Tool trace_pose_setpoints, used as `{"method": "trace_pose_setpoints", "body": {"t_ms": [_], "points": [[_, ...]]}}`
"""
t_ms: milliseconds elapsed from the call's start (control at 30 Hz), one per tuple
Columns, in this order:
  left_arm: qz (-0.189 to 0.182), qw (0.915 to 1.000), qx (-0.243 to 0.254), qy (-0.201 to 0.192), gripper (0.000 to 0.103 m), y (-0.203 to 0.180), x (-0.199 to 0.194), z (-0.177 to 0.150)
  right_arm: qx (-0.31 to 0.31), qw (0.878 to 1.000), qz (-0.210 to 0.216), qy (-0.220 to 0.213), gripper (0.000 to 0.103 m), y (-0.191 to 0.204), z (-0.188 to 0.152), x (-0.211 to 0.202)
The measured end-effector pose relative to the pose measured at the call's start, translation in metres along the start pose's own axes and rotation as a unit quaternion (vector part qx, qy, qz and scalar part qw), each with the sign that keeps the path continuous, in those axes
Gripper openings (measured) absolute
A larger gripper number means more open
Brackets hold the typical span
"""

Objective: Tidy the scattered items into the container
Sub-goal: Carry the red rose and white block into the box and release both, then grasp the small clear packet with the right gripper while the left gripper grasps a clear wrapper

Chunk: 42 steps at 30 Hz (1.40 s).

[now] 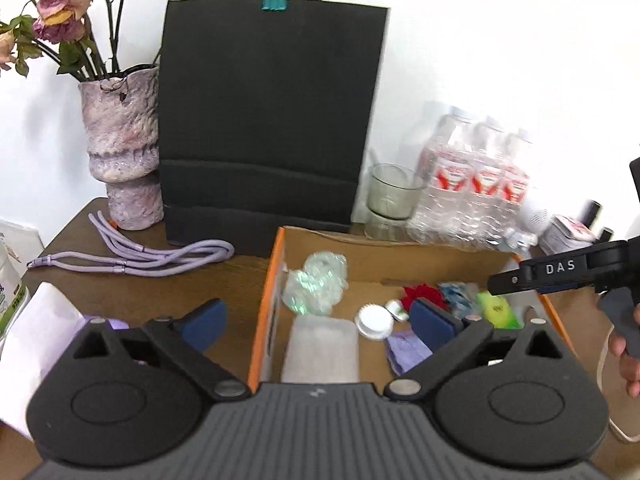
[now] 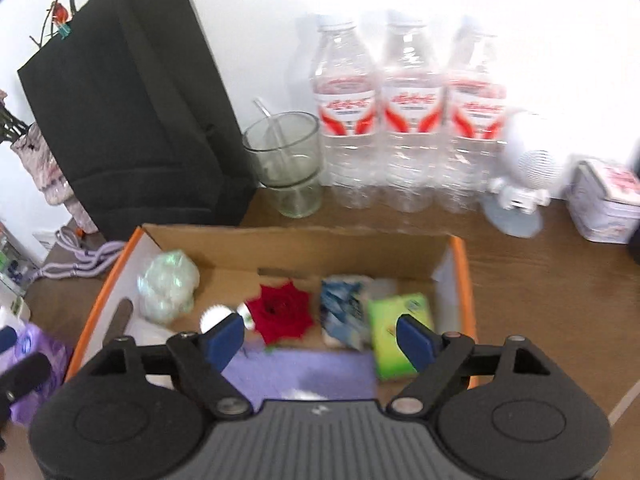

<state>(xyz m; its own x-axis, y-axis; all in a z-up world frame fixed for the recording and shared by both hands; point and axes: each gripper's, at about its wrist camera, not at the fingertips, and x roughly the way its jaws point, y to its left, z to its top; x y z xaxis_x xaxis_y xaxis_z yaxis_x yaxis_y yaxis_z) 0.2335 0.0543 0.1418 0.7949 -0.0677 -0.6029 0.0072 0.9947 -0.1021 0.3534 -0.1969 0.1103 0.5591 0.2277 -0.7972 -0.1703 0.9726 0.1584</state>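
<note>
An orange-edged cardboard box (image 1: 267,300) (image 2: 466,276) sits on the brown table. It holds a bubble-wrap wad (image 1: 316,286) (image 2: 168,286), a red flower (image 2: 282,312), a blue packet (image 2: 344,310), a green tissue pack (image 2: 400,332), a white cap (image 1: 375,322), a clear plastic case (image 1: 320,350) and a purple cloth (image 2: 304,372). My left gripper (image 1: 320,320) is open and empty over the box's left edge. My right gripper (image 2: 320,338) is open and empty above the box's near side. It also shows at the right of the left wrist view (image 1: 556,272).
A purple cord (image 1: 136,258) lies on the table left of the box. A purple packet (image 2: 32,356) and white paper (image 1: 36,332) lie at the near left. Behind stand a black paper bag (image 1: 268,120), a vase (image 1: 124,148), a glass (image 2: 286,164), three water bottles (image 2: 408,120), a small white fan (image 2: 524,176) and a tin (image 2: 608,200).
</note>
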Motion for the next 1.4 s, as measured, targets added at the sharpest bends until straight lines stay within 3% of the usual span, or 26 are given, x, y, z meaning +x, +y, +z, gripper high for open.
{"method": "trace_pose_setpoints", "body": {"t_ms": [200, 300, 400, 500, 633, 733, 867, 1033, 1133, 1200, 1400], "points": [[0.014, 0.9985, 0.018, -0.049, 0.103, -0.015, -0.042, -0.018, 0.012, 0.999, -0.013, -0.037, 0.084, -0.024, -0.04, -0.057], [0.017, 0.9916, 0.06, -0.113, 0.103, -0.03, -0.062, -0.04, -0.009, 0.994, -0.004, -0.106, 0.086, -0.015, -0.075, -0.089], [0.011, 0.9806, 0.095, -0.171, 0.103, -0.043, -0.077, -0.069, -0.038, 0.981, -0.008, -0.188, 0.091, -0.002, -0.112, -0.112], [0.001, 0.9792, 0.095, -0.179, 0.103, -0.047, -0.088, -0.088, -0.045, 0.973, -0.007, -0.226, 0.092, 0.007, -0.14, -0.124], [0.008, 0.98, 0.058, -0.19, 0.103, -0.04, -0.112, -0.126, -0.03, 0.965, 0.015, -0.258, 0.092, 0.017, -0.189, -0.143], [0.01, 0.9812, 0.042, -0.188, 0.103, -0.032, -0.131, -0.166, -0.036, 0.962, 0.023, -0.269, 0.092, 0.025, -0.245, -0.15], [0.022, 0.9878, 0.039, -0.149, 0.103, -0.029, -0.144, -0.217, -0.03, 0.966, 0.019, -0.255, 0.092, 0.023, -0.316, -0.152], [0.001, 0.9944, 0.026, -0.103, 0.103, -0.03, -0.152, -0.253, -0.02, 0.976, 0.016, -0.217, 0.091, 0.023, -0.365, -0.154], [-0.003, 0.9945, 0.046, -0.094, 0.103, -0.038, -0.151, -0.258, -0.028, 0.977, 0.018, -0.21, 0.09, 0.023, -0.374, -0.154], [-0.007, 0.9948, 0.049, -0.089, 0.103, -0.04, -0.147, -0.256, -0.035, 0.977, 0.011, -0.209, 0.083, 0.021, -0.369, -0.151], [-0.029, 0.9963, 0.046, -0.066, 0.103, -0.049, -0.132, -0.246, -0.038, 0.975, -0.046, -0.212, 0.073, -0.01, -0.316, -0.13]]}}
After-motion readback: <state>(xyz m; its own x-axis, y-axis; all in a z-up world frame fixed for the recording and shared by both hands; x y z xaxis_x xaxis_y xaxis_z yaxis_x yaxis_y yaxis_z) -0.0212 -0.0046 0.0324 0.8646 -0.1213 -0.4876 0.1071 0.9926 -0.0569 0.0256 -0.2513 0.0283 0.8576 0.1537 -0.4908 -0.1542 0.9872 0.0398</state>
